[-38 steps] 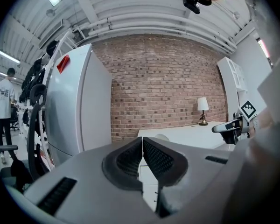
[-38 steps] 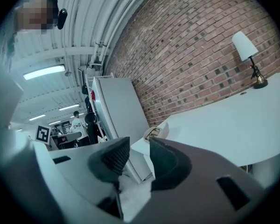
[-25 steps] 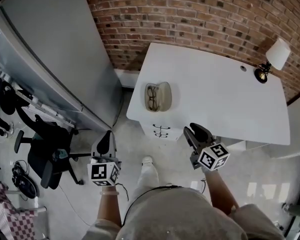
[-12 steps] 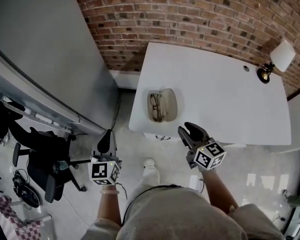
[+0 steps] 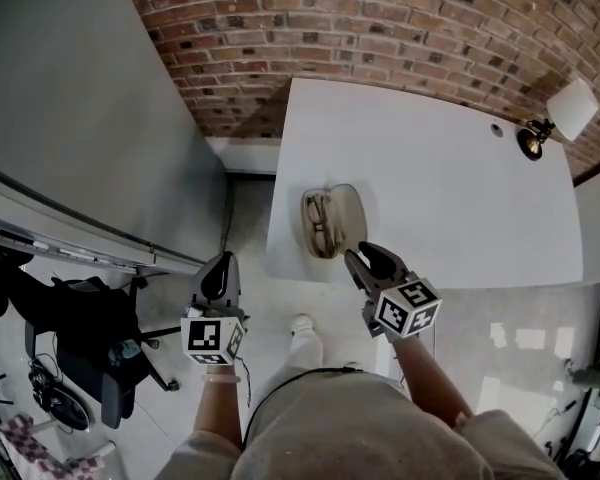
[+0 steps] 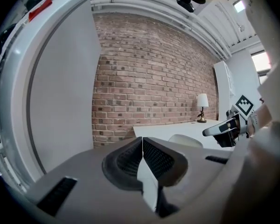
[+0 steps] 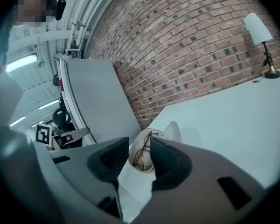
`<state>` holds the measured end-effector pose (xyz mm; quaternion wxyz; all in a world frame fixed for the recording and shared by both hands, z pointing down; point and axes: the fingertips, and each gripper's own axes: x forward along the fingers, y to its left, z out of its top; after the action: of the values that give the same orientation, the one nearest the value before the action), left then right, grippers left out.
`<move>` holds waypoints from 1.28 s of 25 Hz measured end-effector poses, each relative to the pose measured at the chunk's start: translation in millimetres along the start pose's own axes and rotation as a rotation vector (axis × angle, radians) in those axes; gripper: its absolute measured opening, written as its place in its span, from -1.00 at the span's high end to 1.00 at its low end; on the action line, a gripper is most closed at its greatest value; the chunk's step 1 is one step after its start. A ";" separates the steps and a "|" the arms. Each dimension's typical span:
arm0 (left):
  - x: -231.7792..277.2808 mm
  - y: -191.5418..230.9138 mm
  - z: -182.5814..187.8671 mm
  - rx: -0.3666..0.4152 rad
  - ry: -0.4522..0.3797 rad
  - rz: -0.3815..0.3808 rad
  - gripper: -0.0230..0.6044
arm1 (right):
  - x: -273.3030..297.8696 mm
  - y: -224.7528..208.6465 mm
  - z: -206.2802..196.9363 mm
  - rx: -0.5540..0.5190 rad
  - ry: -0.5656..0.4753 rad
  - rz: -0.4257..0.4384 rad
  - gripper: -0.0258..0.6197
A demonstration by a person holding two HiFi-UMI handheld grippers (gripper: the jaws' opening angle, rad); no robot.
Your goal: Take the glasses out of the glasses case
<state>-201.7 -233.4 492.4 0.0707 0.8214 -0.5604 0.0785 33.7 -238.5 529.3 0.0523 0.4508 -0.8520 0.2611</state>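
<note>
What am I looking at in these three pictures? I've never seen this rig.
A person holds a two-jaw gripper in each hand; the marker cubes belong to the grippers. The top-down picture comes from a camera on the person's head; the other two look along each gripper's jaws. On the white table lie an open glasses case with the glasses inside, near the person's edge, and a lamp at the far corner. The left gripper is shut and empty; the right gripper is open, pointed at the case, holding nothing.
</note>
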 end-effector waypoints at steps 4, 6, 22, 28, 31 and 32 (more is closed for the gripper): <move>15.3 4.2 -5.1 0.006 0.016 -0.042 0.91 | 21.3 -1.5 -6.9 0.025 0.062 -0.056 0.45; 20.3 4.7 -7.1 0.001 0.017 -0.056 0.91 | 30.5 -3.0 -10.5 0.044 0.098 -0.084 0.46; 21.7 4.8 -24.6 -0.040 0.059 -0.023 0.91 | 82.4 -14.1 -36.3 0.124 0.334 -0.152 0.46; 24.0 7.2 -28.0 -0.067 0.057 -0.009 0.91 | 96.3 -15.3 -35.9 0.164 0.361 -0.134 0.46; 24.6 9.9 -32.5 -0.073 0.068 -0.001 0.91 | 103.9 -14.5 -36.1 0.190 0.370 -0.126 0.46; 24.9 10.8 -33.8 -0.075 0.074 0.001 0.91 | 106.1 -15.2 -36.1 0.199 0.375 -0.127 0.47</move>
<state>-204.5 -253.0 530.9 0.1223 0.8144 -0.5604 0.0877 -21.9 -306.2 600.8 0.1814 0.4502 -0.7673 0.4192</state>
